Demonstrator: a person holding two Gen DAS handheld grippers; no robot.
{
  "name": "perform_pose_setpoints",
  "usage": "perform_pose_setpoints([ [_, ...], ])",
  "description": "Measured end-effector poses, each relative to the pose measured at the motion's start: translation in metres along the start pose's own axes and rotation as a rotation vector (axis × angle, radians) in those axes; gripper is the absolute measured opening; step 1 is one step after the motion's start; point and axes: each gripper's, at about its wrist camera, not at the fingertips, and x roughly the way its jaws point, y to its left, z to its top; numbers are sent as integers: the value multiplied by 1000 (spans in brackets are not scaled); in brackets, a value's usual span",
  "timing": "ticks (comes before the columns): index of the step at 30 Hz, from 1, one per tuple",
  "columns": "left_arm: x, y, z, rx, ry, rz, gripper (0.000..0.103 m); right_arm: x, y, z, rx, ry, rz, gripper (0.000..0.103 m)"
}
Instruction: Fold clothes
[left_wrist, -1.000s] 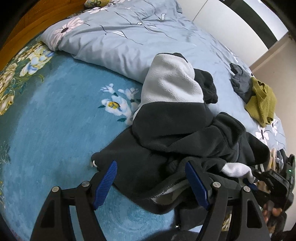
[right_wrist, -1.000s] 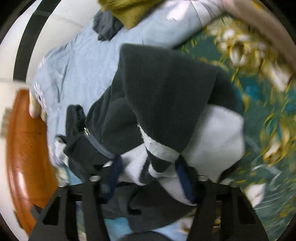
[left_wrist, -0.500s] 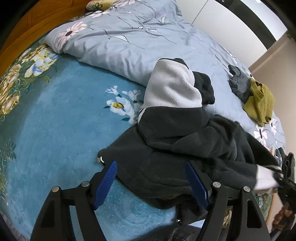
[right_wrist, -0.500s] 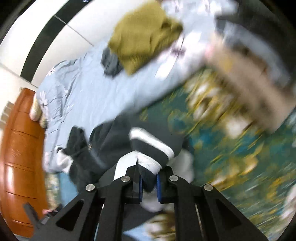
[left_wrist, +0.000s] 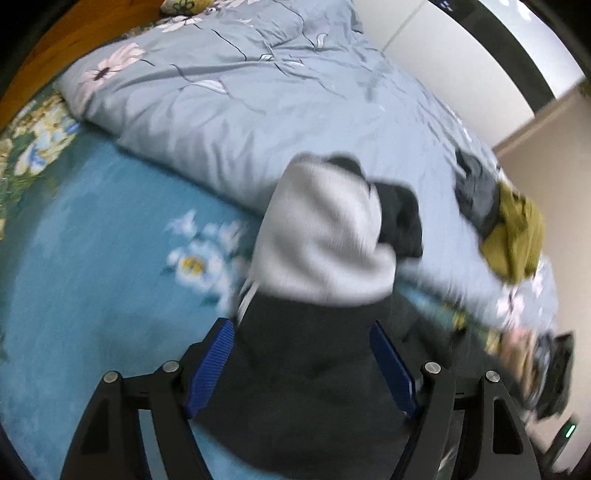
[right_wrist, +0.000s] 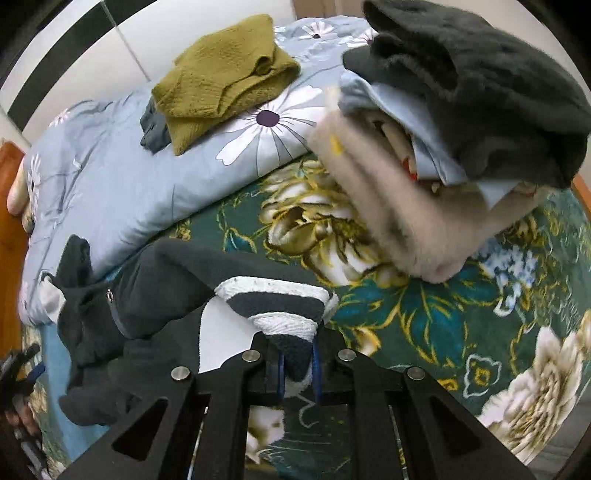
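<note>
A black and white fleece jacket lies on the blue flowered bedspread; its white hood part points away from me. My left gripper is open, its blue pads on either side of the black body of the jacket. In the right wrist view the jacket stretches to the left, and my right gripper is shut on its black and white striped sleeve cuff, held just above the dark green flowered spread.
A grey-blue flowered quilt lies across the far side of the bed. An olive knit garment and a dark grey one sit on it. A stack of folded clothes stands at the right. A wooden headboard is at the left.
My right gripper has pulled the sleeve cuff out to the right, away from the jacket's body. My left gripper has moved forward over the jacket and stays open.
</note>
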Motion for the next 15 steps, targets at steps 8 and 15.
perform_pose_setpoints([
  [8, 45, -34, 87, -5, -14, 109, 79, 1, 1, -6, 0, 20, 4, 12],
  [15, 62, -32, 90, -30, 8, 166, 34, 5, -4, -9, 37, 35, 22, 12],
])
